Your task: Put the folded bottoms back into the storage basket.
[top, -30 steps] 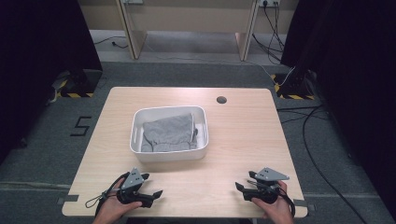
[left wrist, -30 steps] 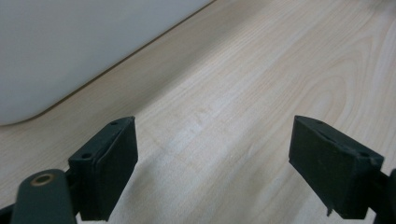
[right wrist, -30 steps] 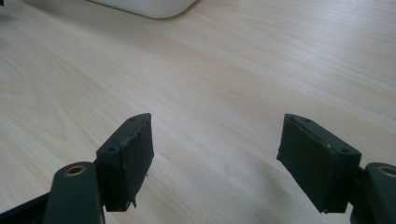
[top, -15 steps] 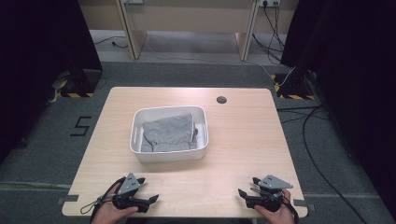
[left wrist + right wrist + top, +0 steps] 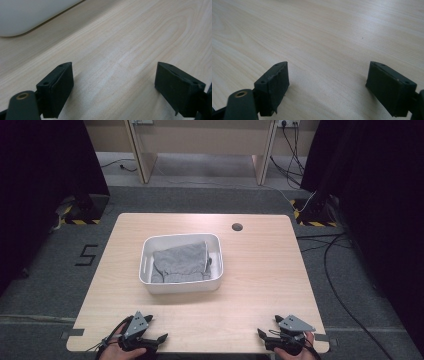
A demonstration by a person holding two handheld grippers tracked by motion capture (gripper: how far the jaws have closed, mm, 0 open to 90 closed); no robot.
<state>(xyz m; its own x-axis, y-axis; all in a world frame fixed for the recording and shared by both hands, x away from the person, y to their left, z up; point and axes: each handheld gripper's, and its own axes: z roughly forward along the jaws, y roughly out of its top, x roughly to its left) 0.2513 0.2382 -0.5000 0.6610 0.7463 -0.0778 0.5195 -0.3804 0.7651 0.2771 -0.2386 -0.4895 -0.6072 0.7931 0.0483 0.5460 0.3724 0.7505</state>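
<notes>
A white plastic bin (image 5: 148,270) stands in the middle of the wooden table (image 5: 260,270), with folded grey cloth (image 5: 180,262) lying inside it. My left gripper (image 5: 155,341) rests at the table's near left edge, open, with bare wood between its jaws; it also shows in its own view (image 5: 115,82). My right gripper (image 5: 266,336) sits at the near right edge, open and holding nothing; it also shows in its own view (image 5: 328,85). In the left gripper view a corner of the bin (image 5: 30,15) lies ahead at the upper left.
A round cable hole (image 5: 237,227) is in the table's far right part. Cables (image 5: 345,270) run across the grey floor to the right. Dark curtains (image 5: 45,180) hang at both sides, and wooden furniture legs (image 5: 142,150) stand beyond the table.
Both grippers have drawn back toward the near table edge and sit lower in the high view. The bin and cloth have not moved.
</notes>
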